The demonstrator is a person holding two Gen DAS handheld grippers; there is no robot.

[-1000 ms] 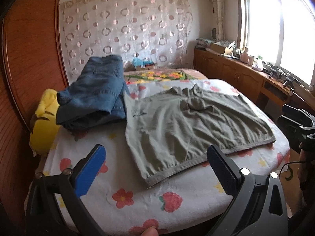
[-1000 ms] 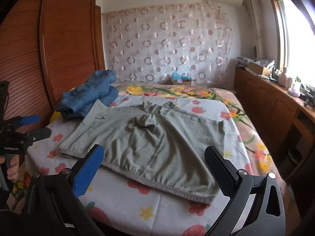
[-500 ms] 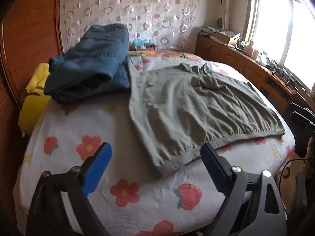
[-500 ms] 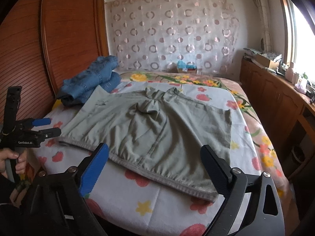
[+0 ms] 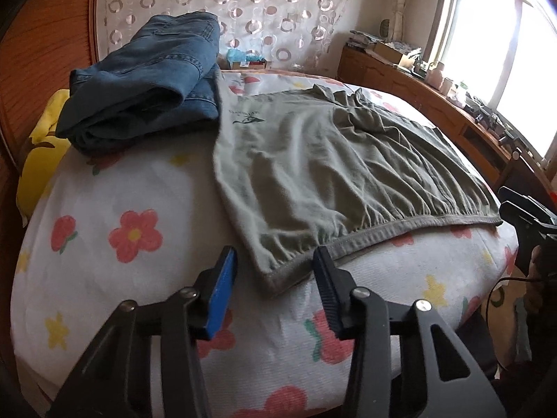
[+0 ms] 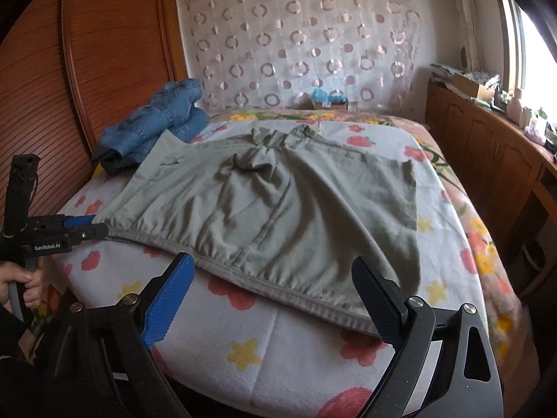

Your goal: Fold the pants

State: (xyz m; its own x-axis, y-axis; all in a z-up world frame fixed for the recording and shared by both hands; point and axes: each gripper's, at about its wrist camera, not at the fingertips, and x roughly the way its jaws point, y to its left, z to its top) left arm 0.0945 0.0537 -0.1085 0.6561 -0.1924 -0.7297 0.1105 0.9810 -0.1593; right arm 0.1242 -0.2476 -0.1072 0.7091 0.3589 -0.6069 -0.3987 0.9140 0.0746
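Daylight from the blown-out white window at right washes both fisheye views, leaving the reddish wooden wardrobe side dimmer, the frame corners black and curved, and slight motion blur softening the flower-printed white bedsheet.

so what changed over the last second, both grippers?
Both came down toward the green pants' waistband. The left gripper has been closing around its near corner, pads not yet pressing; the right gripper is open over the other end. Pants and folded jeans haven't moved.
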